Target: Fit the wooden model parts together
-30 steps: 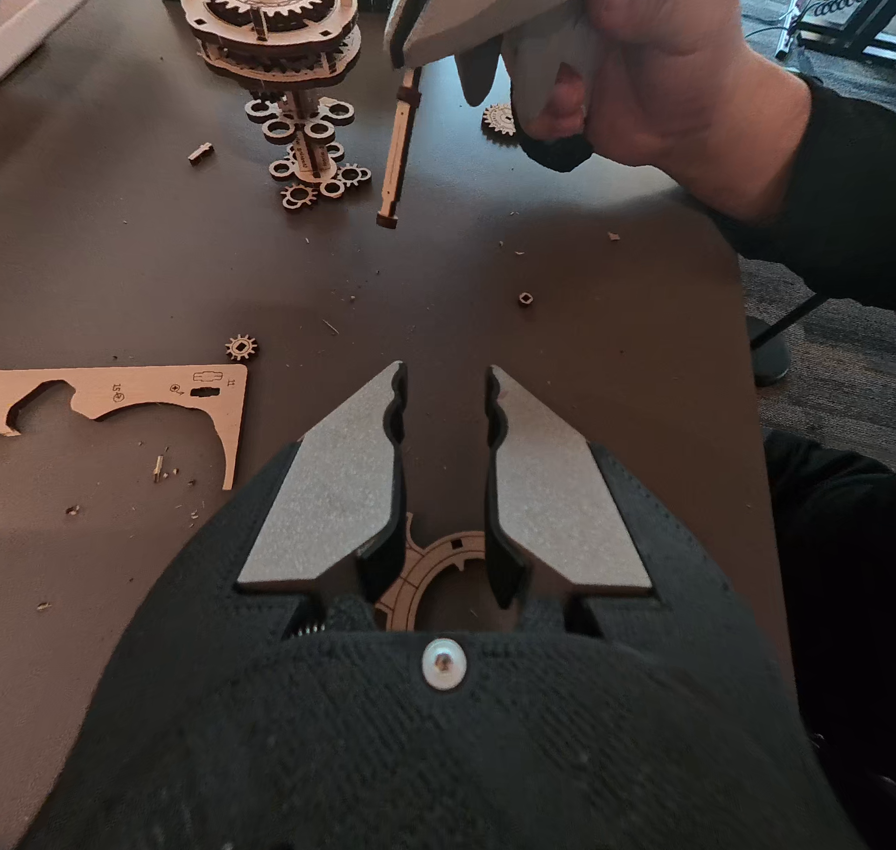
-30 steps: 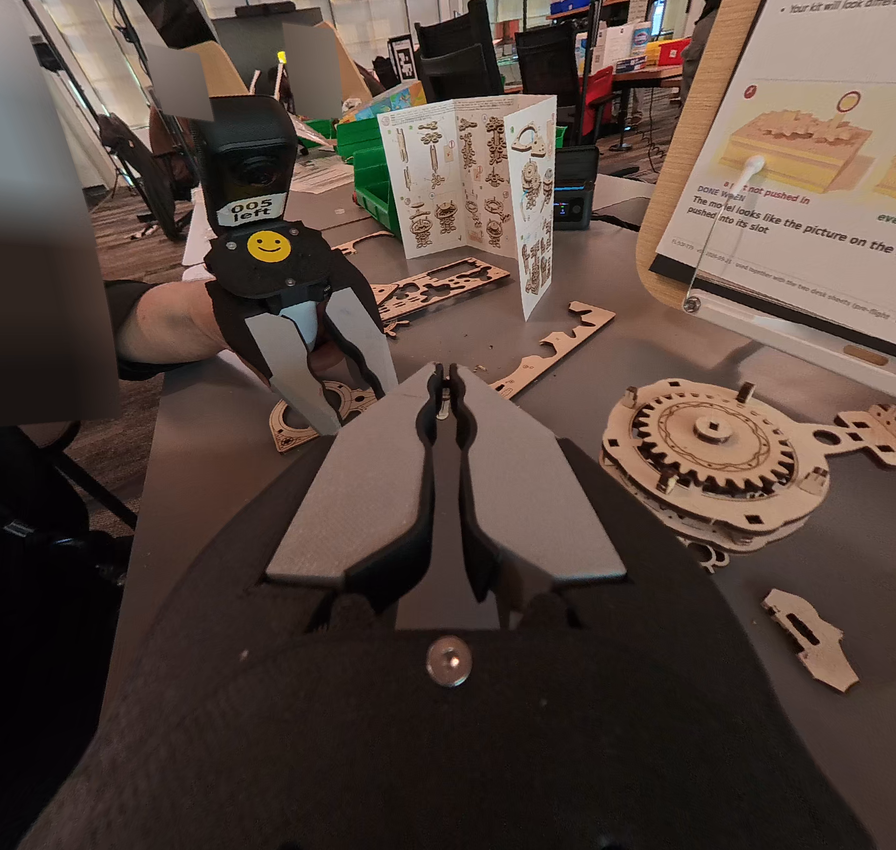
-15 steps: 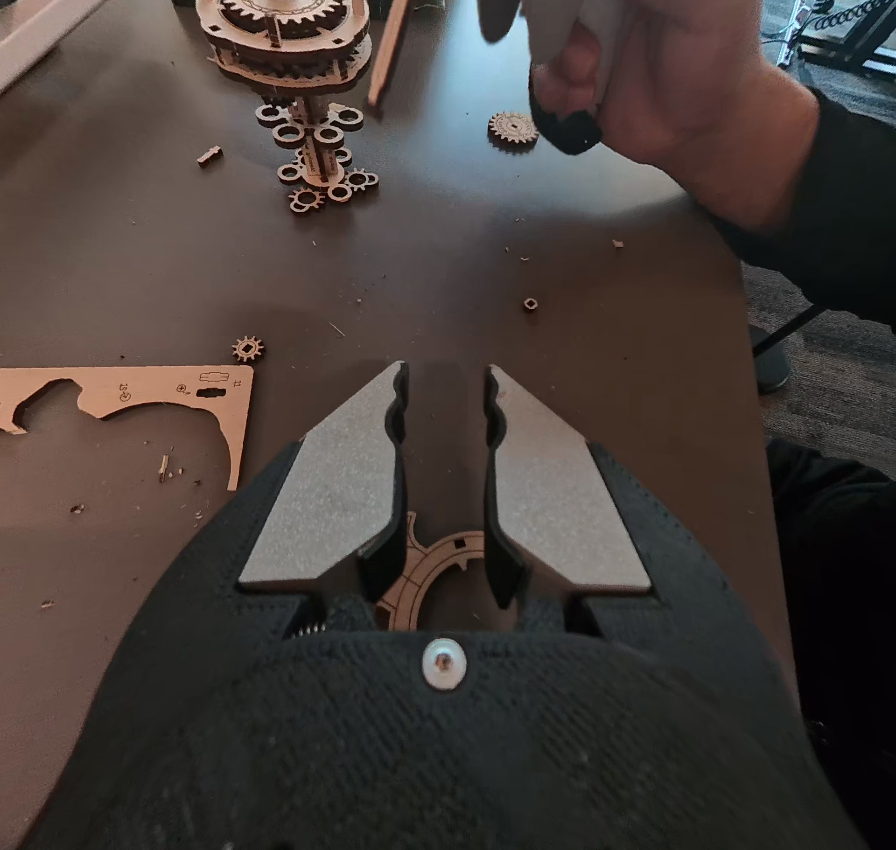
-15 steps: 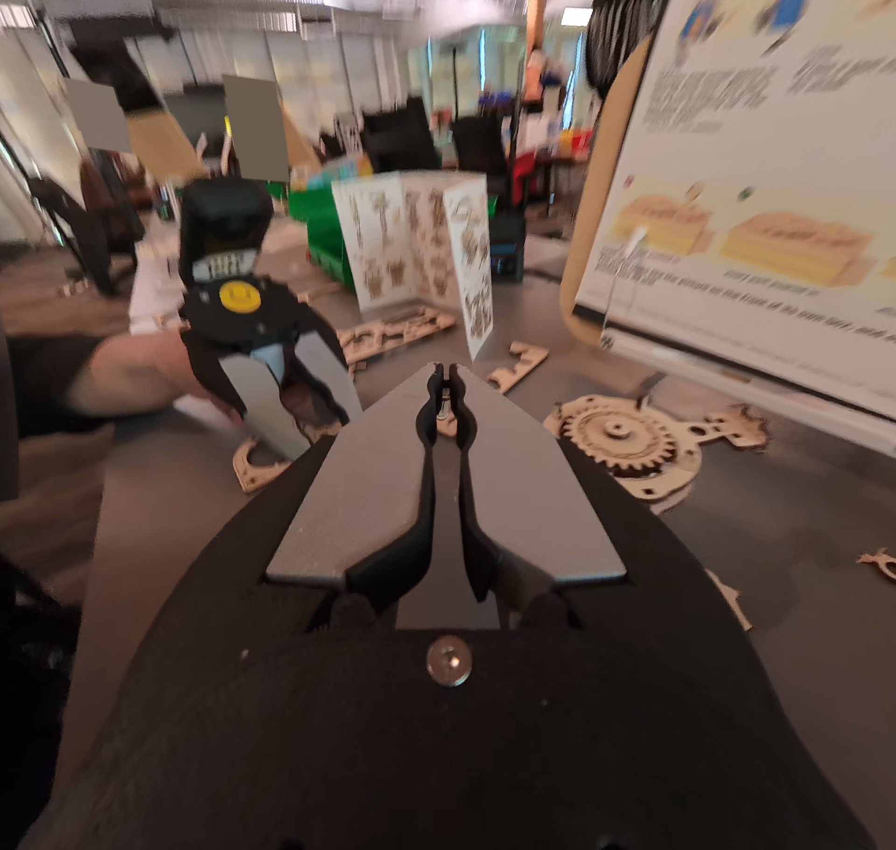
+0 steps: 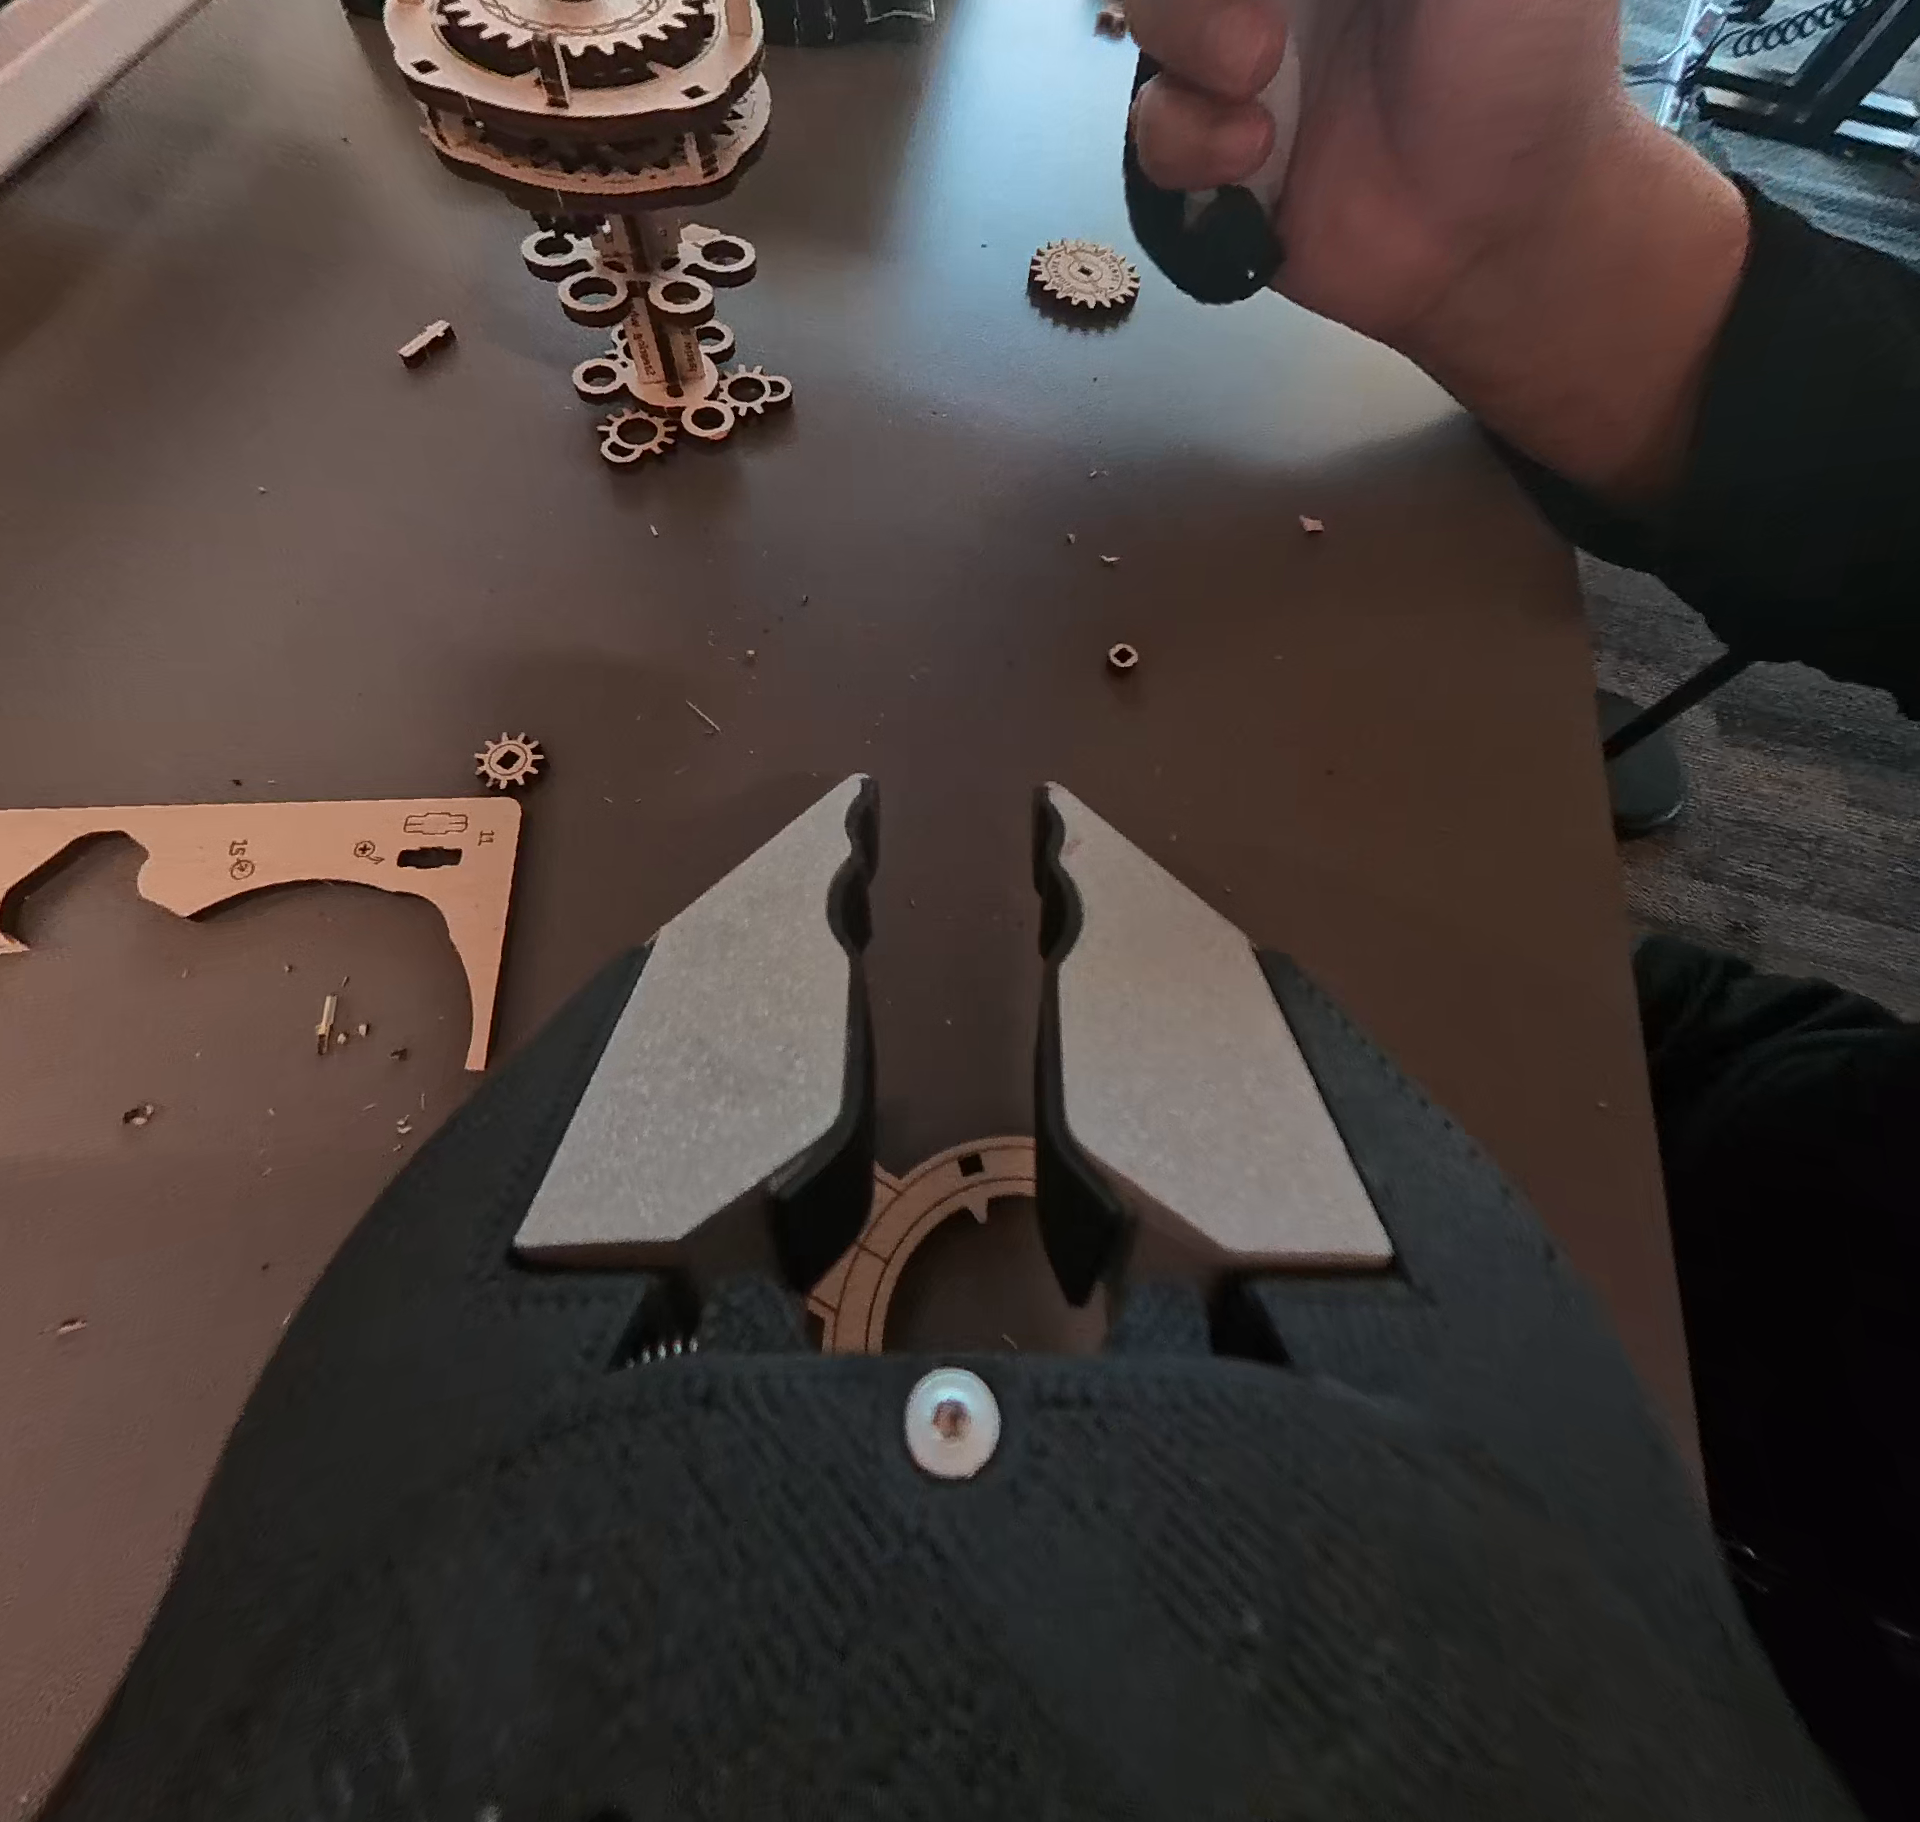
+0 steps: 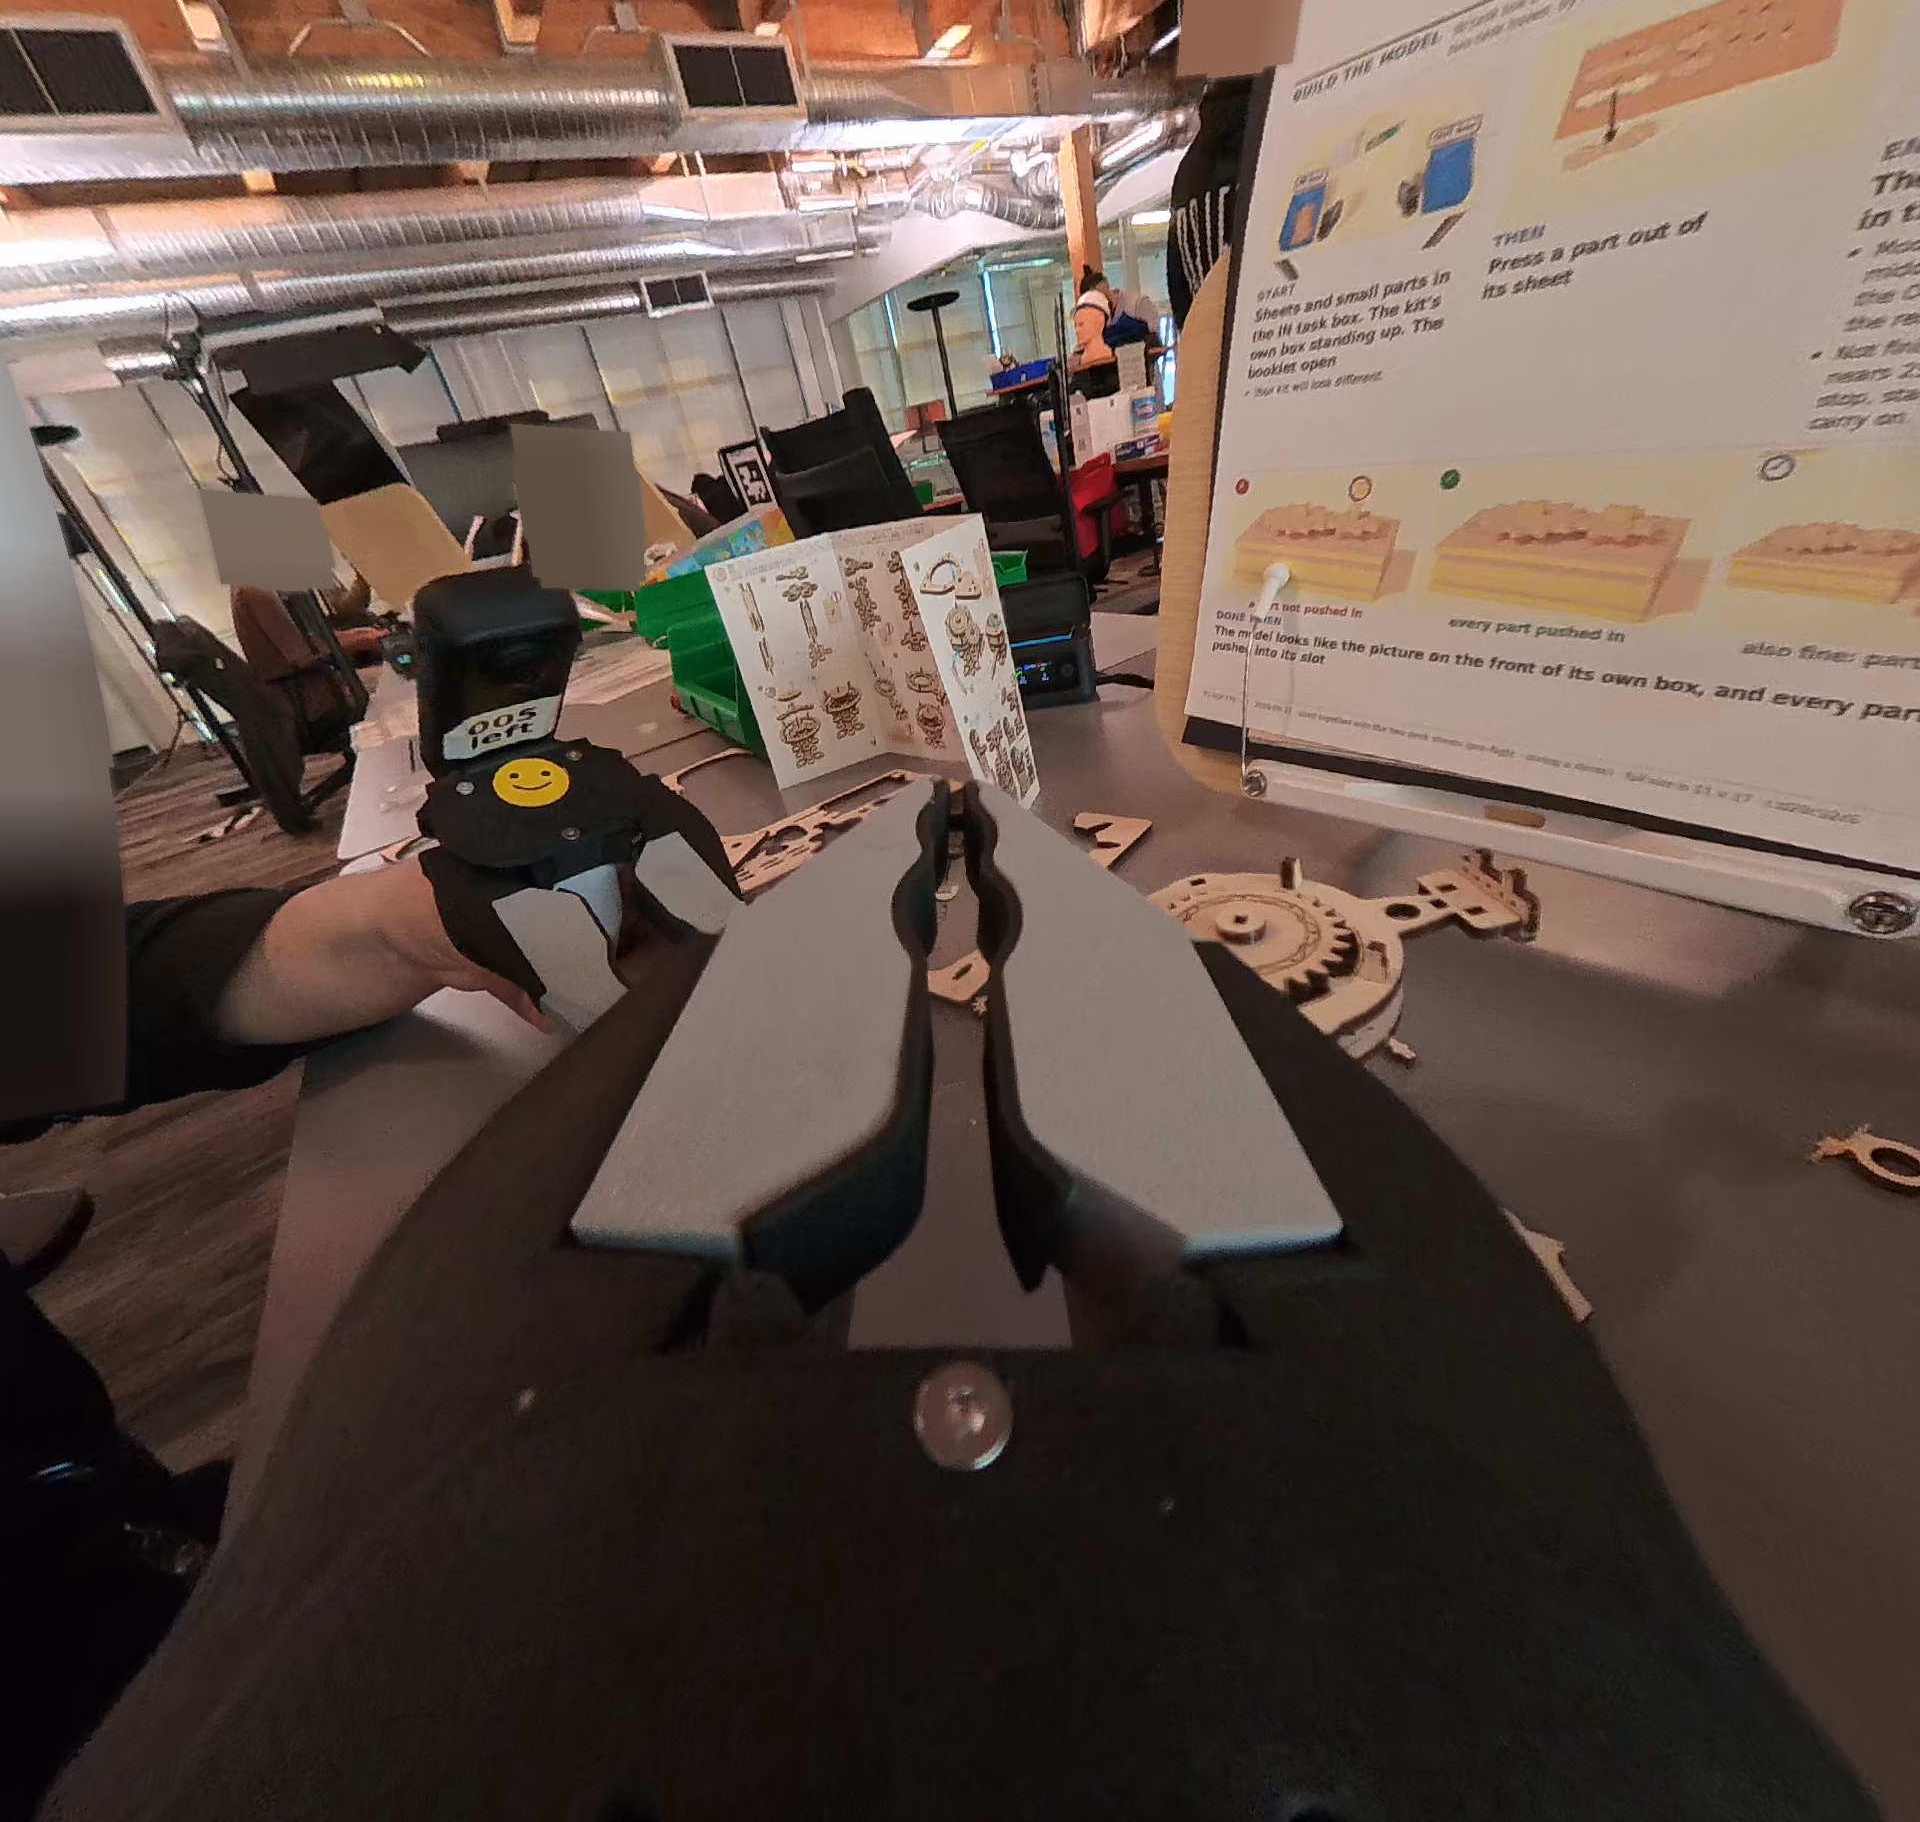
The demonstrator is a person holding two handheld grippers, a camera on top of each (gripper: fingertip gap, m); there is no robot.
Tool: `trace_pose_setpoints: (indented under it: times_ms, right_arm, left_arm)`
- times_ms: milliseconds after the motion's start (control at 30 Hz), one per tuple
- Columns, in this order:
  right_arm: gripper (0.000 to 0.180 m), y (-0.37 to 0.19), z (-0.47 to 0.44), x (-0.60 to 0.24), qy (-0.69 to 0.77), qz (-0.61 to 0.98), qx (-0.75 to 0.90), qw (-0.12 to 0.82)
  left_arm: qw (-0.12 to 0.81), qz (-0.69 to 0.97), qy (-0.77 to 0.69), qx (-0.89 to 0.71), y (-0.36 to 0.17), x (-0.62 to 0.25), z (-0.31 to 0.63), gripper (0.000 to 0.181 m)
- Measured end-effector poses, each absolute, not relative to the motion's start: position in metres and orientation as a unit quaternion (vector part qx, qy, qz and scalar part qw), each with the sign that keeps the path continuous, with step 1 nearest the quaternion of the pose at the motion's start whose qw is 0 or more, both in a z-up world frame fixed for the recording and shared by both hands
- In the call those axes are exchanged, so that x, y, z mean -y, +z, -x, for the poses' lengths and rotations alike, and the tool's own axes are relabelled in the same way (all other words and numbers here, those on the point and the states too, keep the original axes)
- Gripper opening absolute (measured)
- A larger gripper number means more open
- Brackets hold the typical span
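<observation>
- Wooden gear assembly point(image 5: 571, 37) flat on the dark table point(image 5: 935, 577), with a stalk of ringed parts point(image 5: 665, 349) jutting from its near edge.
- Right gripper point(image 6: 954, 801) raised to the right of the gear assembly and level with it, held in a bare hand point(image 5: 1455, 131). Jaws pinched to a slit, seemingly on a thin wooden stick point(image 6: 948, 879) seen end-on; too narrow a view to be sure.
- Left gripper point(image 5: 951, 816) well short of the gear assembly on the near side, jaws parted to a moderate gap and holding nothing.
- Curved ring piece point(image 5: 904, 1222) on the table under the left gripper's body, far nearer than the gear assembly.
- Loose small gear point(image 5: 1081, 274) just right of the gear assembly's stalk, below the hand.
- Tiny cog point(image 5: 509, 762) and a punched-out sheet off-cut point(image 5: 260, 868) nearer and to the left.
- Step in hand, by judgement: bringing the stick to a slot or the square hub of the gear assembly.
- To do it well: line the stick's end square with the hole before pressing.
- Push straight along its length, not sideways, since thin ply snaps easily.
- Steady the gear assembly with the left gripper against sliding.
</observation>
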State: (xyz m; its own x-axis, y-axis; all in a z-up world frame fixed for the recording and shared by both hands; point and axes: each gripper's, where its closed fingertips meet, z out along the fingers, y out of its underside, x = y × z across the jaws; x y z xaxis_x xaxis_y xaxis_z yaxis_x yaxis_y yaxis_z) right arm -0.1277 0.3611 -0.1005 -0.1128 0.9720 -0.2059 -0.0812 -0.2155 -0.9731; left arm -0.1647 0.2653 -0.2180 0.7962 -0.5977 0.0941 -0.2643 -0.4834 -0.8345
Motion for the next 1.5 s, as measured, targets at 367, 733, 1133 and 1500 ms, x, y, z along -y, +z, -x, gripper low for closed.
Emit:
trace_pose_setpoints:
  times_ms: [367, 733, 1133, 1500]
  right_arm:
    - [0.0, -0.103, 0.13, -0.358, 0.591, 0.5, 0.456, 0.44]
    - [0.0, -0.099, 0.127, -0.358, 0.593, 0.494, 0.451, 0.448]
    - [0.0, -0.076, 0.102, -0.369, 0.601, 0.467, 0.412, 0.501]
    - [0.0, -0.109, 0.085, -0.306, 0.572, 0.474, 0.553, 0.378]
  left_arm:
    - [0.438, 0.84, -0.189, -0.26, -0.218, -0.264, 0.164, 0.027]
    - [0.434, 0.842, -0.193, -0.256, -0.219, -0.265, 0.164, 0.027]
    - [0.446, 0.837, -0.196, -0.25, -0.215, -0.265, 0.167, 0.027]
    - [0.481, 0.792, -0.255, -0.275, -0.192, -0.262, 0.142, 0.04]
